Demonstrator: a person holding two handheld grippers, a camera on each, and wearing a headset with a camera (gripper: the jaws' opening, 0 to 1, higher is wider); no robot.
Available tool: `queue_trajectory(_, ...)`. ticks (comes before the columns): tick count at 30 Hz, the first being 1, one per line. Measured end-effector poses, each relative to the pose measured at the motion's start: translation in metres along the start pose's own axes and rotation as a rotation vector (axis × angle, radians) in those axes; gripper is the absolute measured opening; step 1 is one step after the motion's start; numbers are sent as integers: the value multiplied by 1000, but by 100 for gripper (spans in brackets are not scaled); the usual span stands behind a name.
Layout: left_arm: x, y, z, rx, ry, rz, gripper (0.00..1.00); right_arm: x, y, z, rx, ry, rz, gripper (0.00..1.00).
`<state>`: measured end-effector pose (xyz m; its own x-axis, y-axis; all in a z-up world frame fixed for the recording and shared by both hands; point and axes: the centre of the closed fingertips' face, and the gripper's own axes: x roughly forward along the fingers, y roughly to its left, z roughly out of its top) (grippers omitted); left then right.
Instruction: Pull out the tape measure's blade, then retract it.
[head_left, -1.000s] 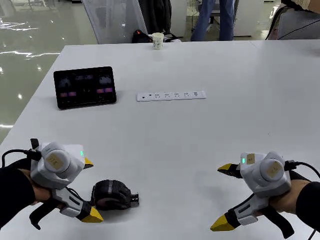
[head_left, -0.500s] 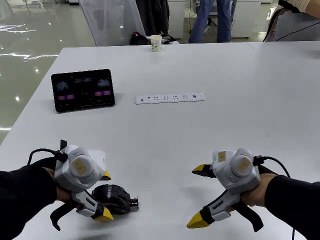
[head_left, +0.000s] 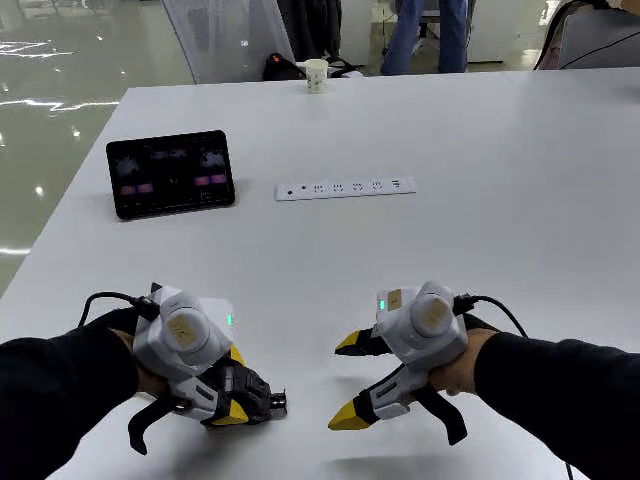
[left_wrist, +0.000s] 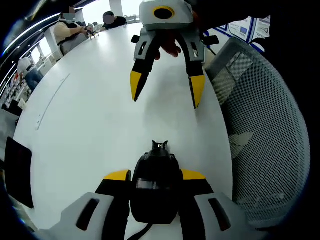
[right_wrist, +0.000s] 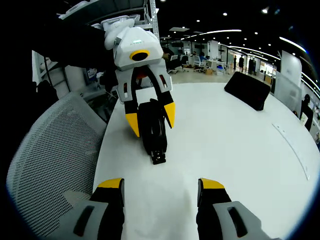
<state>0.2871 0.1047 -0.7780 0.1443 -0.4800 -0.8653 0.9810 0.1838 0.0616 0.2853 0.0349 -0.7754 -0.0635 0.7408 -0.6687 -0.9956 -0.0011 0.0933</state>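
Note:
A black tape measure (head_left: 254, 396) lies on the white table (head_left: 450, 200) near its front edge, its blade hook (right_wrist: 159, 159) pointing right and the blade drawn in. My left gripper (head_left: 235, 388) is shut on the case, one yellow-tipped jaw on each side of the tape measure (left_wrist: 156, 187). My right gripper (head_left: 347, 380) stands open a short way to the right of the hook, facing it, with nothing between its jaws. In the left gripper view the right gripper (left_wrist: 166, 89) faces me beyond the hook. From the right gripper (right_wrist: 161, 184), I see the left gripper (right_wrist: 151, 119) clamped around the tape measure (right_wrist: 152, 131).
A dark tablet (head_left: 170, 172) stands at the left and a white power strip (head_left: 345, 187) lies mid-table. A paper cup (head_left: 316, 77) sits at the far edge, where a person (head_left: 425, 30) stands. A mesh chair (left_wrist: 265, 140) is behind the table's front edge.
My left gripper has moved right and closed onto the tape measure. My right gripper has moved left, closer to the hook end.

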Motion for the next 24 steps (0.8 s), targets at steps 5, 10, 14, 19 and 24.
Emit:
queue_trajectory(5,-1,0,0,12,10,8,31,18,2,7,-15,19,21,55)
queue_trajectory(10,-2,0,-1,5,-18,13,31,31,4,13,-56,43,35,51)
queue_trajectory(14,-3,0,0,4,-33,23,31,45,5,17,-90,63,37,44)
queue_trajectory(19,-3,1,0,2,-38,28,31,57,2,14,-121,100,36,30)
queue_trajectory(24,-3,2,0,0,-45,26,31,63,3,15,-127,101,32,21)
